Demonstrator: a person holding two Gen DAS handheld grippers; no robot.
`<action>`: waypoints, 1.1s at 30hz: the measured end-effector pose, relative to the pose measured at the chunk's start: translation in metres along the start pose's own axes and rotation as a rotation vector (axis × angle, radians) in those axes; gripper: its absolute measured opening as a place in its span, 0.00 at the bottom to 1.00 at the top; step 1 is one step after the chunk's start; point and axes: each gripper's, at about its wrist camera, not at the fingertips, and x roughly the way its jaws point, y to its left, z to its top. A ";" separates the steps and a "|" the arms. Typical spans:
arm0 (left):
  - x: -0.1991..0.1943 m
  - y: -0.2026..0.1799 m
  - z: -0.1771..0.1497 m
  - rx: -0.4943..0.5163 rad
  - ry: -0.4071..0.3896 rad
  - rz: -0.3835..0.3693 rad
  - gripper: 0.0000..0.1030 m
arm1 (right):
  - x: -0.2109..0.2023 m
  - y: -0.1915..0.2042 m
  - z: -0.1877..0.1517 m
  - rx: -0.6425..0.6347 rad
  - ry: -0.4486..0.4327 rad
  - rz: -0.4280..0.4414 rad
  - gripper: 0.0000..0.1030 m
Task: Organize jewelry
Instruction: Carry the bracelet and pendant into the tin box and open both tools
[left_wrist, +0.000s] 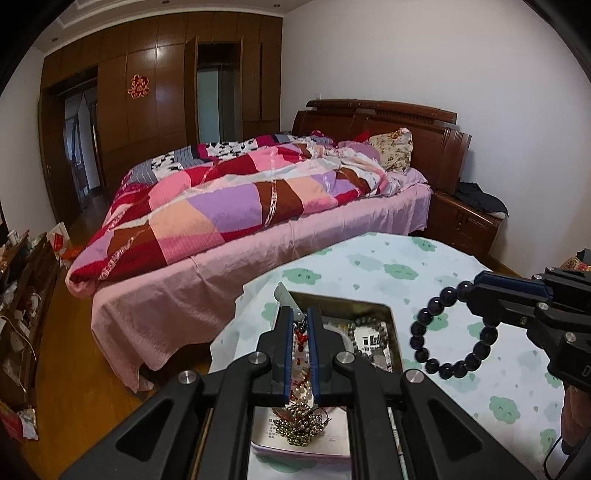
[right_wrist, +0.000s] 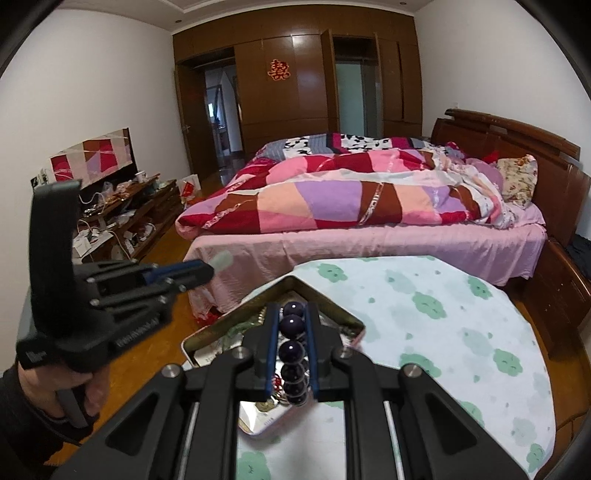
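My right gripper is shut on a dark purple bead bracelet; in the left wrist view the bracelet hangs from that gripper above the table, right of the tin. My left gripper is shut on a pale jade-like bangle, held over the open metal tin. In the right wrist view the left gripper holds the pale piece to the left of the tin. The tin holds several bead strings, a green bead bracelet and a heap of metallic beads.
The table wears a white cloth with green clouds. A bed with a patchwork quilt stands beyond it, a wooden nightstand at the right. A cluttered low cabinet lines the left wall. A paper sheet lies under the tin.
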 end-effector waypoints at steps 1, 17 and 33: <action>0.003 0.000 -0.002 -0.002 0.006 -0.001 0.06 | 0.002 0.001 0.000 -0.001 0.003 0.003 0.16; 0.030 0.009 -0.023 -0.043 0.080 -0.014 0.06 | 0.041 0.022 -0.017 -0.009 0.083 0.037 0.16; 0.053 0.010 -0.042 -0.052 0.154 -0.019 0.06 | 0.066 0.022 -0.042 0.005 0.159 0.038 0.16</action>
